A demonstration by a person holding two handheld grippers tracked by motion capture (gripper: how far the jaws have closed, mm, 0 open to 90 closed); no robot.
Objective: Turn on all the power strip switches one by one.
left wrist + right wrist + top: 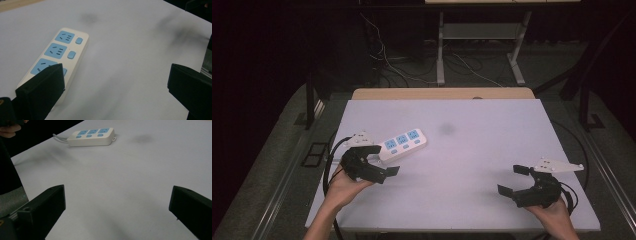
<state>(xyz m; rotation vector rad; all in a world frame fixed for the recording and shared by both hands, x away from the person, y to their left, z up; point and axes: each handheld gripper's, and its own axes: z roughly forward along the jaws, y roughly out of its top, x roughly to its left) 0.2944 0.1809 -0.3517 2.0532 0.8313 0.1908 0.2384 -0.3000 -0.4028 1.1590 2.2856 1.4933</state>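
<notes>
Power strip lies near table's left edge, long axis slanting toward far-right, just beyond L gripper, jaws apart. R gripper, also apart, sits well away near right corner.

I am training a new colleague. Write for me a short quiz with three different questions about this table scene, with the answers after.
1. True or false: the left gripper is shut on the power strip.
2. How many blue sockets does the power strip have?
3. Which gripper is nearer to the power strip? A) left B) right

Key
1. False: its jaws stand open beside the strip and hold nothing.
2. Three, each with a blue button.
3. A. The right gripper, also open, is over the bare white table.
</notes>
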